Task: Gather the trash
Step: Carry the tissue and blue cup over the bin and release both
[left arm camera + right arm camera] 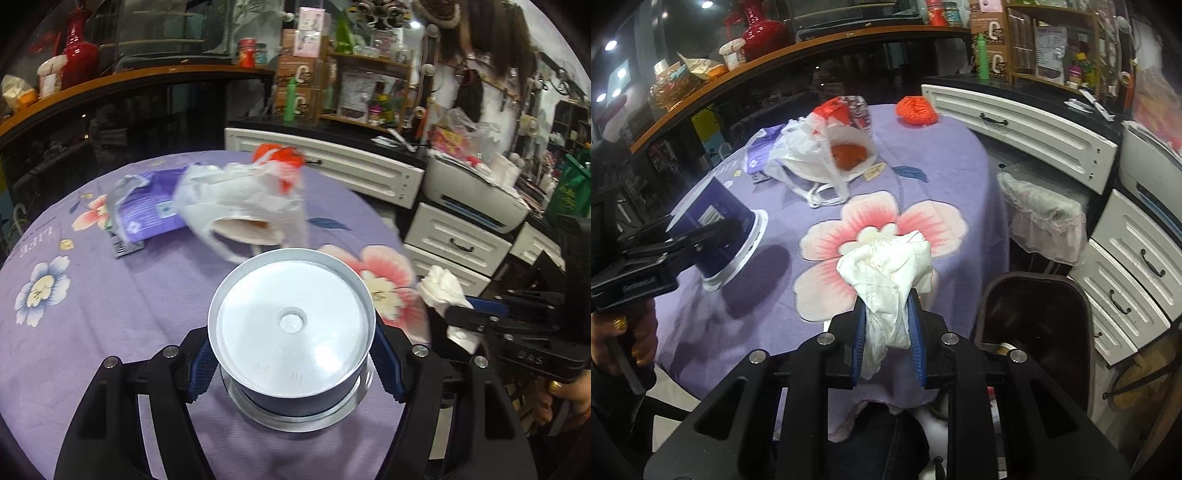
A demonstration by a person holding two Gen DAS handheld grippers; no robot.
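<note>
**Two pieces of trash in the jaws: a stiff tub and a soft wad**

The round table [746,325] wears a purple cloth with large printed flowers; the fabric looks soft and matte, with light wrinkles.

Beside the table edge, at the lower right of the right wrist view, stands a dark bin [1034,317] with a smooth rim, its mouth open upward.

In the upper middle of the same view lies a thin white plastic bag [809,155], floppy and half transparent, with something orange inside. I judge it very light and best taken by its loop handles.

The left gripper [291,363] stands wide, its blue pads pressed on the sides of an upside-down plastic tub [291,332]. The tub is round, dark blue on the wall, and pale and glossy on the base. It seems rigid, light and a little slippery, so a grip on the wall near the rim looks safest.

The right gripper [888,328] is nearly pressed together, pinching a crumpled white tissue wad [886,266] in the frame centre. It looks soft and weightless, and it can tear or slip out.
</note>
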